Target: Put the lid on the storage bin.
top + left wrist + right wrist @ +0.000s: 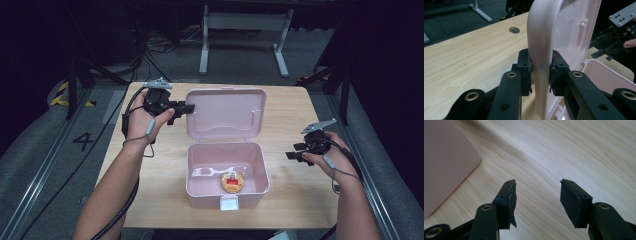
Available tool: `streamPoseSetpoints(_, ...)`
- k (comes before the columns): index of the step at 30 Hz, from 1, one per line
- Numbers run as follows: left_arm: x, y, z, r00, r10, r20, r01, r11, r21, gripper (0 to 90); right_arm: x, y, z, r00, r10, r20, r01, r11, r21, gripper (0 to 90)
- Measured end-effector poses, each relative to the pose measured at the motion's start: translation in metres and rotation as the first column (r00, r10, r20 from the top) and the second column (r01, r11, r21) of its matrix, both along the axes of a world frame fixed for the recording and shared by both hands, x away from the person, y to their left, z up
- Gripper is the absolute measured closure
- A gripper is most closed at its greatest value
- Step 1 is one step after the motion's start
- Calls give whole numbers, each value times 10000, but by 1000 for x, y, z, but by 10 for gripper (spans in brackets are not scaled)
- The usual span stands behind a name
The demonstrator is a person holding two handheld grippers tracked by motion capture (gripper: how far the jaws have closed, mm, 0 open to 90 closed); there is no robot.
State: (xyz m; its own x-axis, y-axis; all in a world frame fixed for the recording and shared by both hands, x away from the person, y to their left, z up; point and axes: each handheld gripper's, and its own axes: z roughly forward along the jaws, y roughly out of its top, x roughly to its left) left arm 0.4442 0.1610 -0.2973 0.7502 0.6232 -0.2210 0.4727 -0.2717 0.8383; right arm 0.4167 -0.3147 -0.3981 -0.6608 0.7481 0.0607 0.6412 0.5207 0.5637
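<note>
Here, a pink plastic box [227, 172] is seen standing open at the middle of the wooden counter [295, 107], toward its near edge. Its lid [225, 112] is raised behind the box body, on the far side, with the inner face turned toward the person. A white latch tab [229, 202] is noted at the near wall of the box.

Inside the box, a round tin [232, 181] with a gold rim and a red label is observed lying on the floor of the compartment, right of centre and close to the near wall. A pale, glossy patch lies to its left; its nature cannot be determined.

The left gripper [181, 109] is held at the left edge of the lid. In the left gripper view, the fingers [525, 72] are seen pressed onto the rounded rim of the lid [541, 50], one on each face, so that the rim is pinched between them.

The right gripper [296, 151] is held to the right of the box, apart from it, low over bare counter. In the right gripper view its fingers [574, 202] are recorded as spread wide with nothing between them, and a rounded pink corner of the box [446, 162] is visible at the left.

A round cable hole [514, 30] is noted in the counter top in the left gripper view.
</note>
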Motion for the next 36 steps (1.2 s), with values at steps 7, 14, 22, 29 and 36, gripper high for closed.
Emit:
streamPoseSetpoints(7,-15,1,4,9975,-319,628,308,9993,190,736,-2,3,2,9999,138,29,-138,9999,3,471)
streamPoseSetpoints(14,-32,1,4,9916,-685,1101,660,9975,265,684,-3,4,5,9997,200,105,-200,9998,21,468)
streamPoseSetpoints(22,-47,3,4,9878,-1038,1162,1014,9945,261,660,-4,6,5,9996,250,89,-250,9997,-34,465)
streamPoseSetpoints(29,-53,7,4,9867,-1371,868,1359,9905,199,622,-6,7,9,9995,317,72,-318,9995,67,474)
streamPoseSetpoints(36,-60,7,4,9845,-1637,629,1597,9850,647,616,-14,11,22,9957,916,-103,-907,9935,682,647)
